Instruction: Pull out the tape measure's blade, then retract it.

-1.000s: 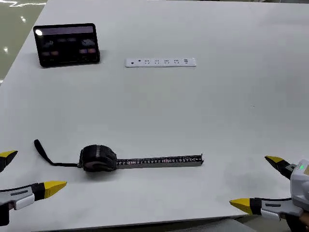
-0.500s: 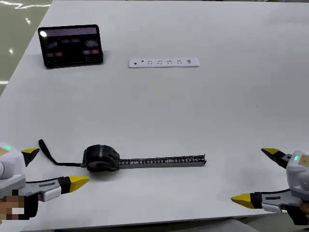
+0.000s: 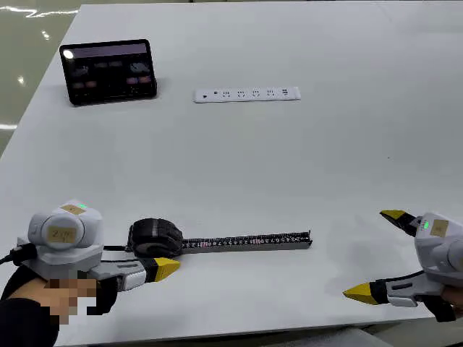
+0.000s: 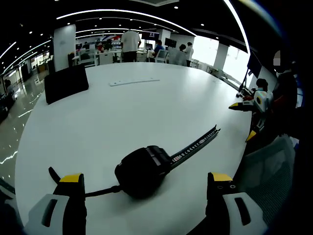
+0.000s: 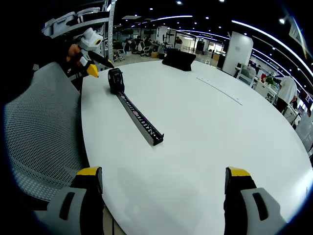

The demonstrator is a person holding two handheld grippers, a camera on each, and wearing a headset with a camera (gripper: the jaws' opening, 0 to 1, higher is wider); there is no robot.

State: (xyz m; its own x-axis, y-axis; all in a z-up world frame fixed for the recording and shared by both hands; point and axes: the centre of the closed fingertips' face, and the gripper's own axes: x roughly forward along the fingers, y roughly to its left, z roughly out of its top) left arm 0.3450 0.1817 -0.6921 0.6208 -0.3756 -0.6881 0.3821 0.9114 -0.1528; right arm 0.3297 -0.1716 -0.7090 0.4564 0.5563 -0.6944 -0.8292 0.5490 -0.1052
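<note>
Head view, change: the left gripper (image 3: 163,249) had been brought in from the left edge of the surface (image 3: 289,166) and was set just beside the tape measure case (image 3: 154,237), on its near side.
Other side: the right gripper (image 3: 376,253) had hardly been shifted. Its jaws were held wide, well apart from the hooked end (image 3: 309,238).
Tape: the blade (image 3: 246,241) was left drawn out to the right of the case, flat on the surface, its length unchanged. The small drift in frame was put down to the headset.
Meaning for task: the pull-out was judged done. The approach to the case was read as the setup for retraction, with no grip yet made.
Left gripper view: the case was seen between wide-spread jaws, touched by neither, and the strap (image 4: 98,192) was seen trailing toward the left jaw. In the head view the far jaw was hidden behind case and gripper body.
Right gripper view: the hooked end was shown turned up, with bare surface between it and the jaws.
</note>
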